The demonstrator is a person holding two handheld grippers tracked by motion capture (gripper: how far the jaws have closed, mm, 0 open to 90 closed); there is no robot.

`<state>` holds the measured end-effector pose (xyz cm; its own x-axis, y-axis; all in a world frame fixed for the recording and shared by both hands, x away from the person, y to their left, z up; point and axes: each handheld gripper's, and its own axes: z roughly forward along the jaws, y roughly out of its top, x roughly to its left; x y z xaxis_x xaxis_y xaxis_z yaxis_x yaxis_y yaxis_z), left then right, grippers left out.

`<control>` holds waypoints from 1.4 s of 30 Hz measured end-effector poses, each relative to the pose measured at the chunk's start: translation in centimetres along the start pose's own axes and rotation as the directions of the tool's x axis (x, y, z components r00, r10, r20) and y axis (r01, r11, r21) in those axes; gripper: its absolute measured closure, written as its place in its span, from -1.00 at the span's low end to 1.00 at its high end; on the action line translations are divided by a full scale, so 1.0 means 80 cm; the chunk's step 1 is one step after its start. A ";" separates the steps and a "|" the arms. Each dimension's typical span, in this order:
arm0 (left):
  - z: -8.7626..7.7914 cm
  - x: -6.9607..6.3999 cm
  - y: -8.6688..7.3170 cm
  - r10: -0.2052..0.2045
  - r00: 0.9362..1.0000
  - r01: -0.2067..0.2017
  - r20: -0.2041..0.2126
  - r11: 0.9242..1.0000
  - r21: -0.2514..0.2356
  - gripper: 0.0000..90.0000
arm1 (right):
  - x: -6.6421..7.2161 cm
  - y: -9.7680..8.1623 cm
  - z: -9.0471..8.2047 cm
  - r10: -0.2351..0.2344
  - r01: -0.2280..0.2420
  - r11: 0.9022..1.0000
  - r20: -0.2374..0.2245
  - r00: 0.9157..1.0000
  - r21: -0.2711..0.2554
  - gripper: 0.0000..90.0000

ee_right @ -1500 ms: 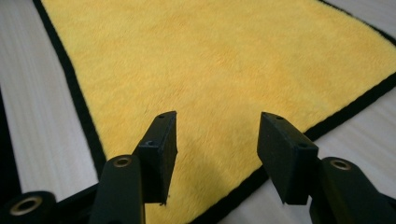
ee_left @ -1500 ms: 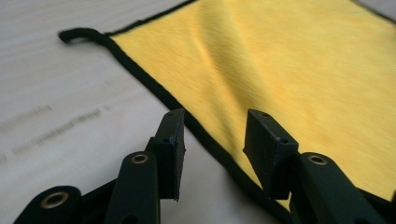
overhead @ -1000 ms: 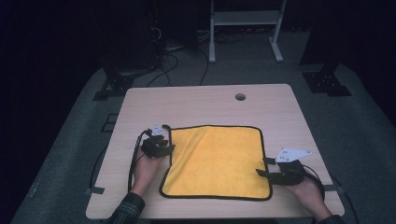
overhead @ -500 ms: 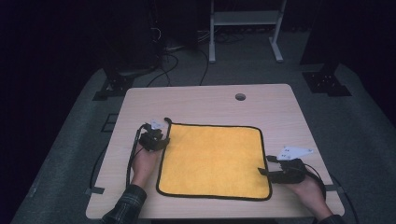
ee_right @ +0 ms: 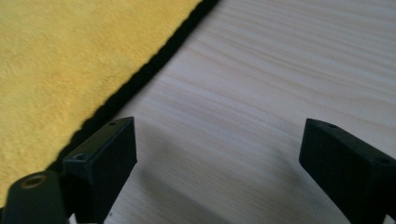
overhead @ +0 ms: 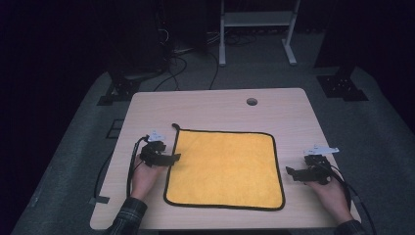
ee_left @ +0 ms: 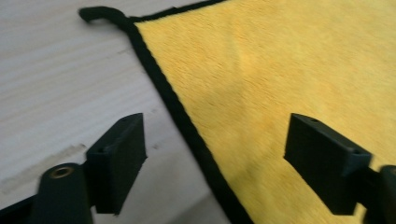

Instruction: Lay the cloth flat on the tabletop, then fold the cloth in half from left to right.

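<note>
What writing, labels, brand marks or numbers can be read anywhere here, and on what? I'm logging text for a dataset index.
None: there is no legible text in these pictures.
Yellow cloth: plain pile with a black hem, no tag or print showing.
Table: bare wood grain, no marks.
Left gripper and right gripper: no readable lettering on the black jaws or the pale top plates.

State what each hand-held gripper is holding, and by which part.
Nothing is held. The left hand-held gripper has just been opening, astride the yellow cloth's black edge; the right hand-held gripper, also just opening, stands over bare table.
</note>
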<state>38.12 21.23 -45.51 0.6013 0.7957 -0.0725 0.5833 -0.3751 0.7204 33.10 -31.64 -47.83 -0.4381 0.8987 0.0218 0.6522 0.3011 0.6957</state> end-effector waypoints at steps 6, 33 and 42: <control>-0.007 -0.020 -0.019 0.040 0.999 -0.040 0.005 0.999 0.018 -0.67 | -0.007 -0.006 0.006 0.009 -0.009 1.000 0.025 1.000 -0.003 -0.97; 0.004 -0.004 -0.029 -0.008 0.992 0.007 -0.123 1.000 -0.008 -0.06 | -0.012 -0.011 0.005 0.004 -0.004 1.000 0.017 1.000 -0.026 -0.97; 0.003 -0.015 -0.031 -0.003 0.997 0.001 -0.081 1.000 -0.021 0.63 | -0.012 -0.011 0.005 -0.003 0.003 1.000 0.011 1.000 -0.027 -0.97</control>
<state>36.07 21.09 -47.40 0.5534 0.8327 -0.0180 0.5722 -0.3643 0.7348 33.19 -32.61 -48.77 -0.4332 0.9012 0.0120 0.6341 0.2953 0.7146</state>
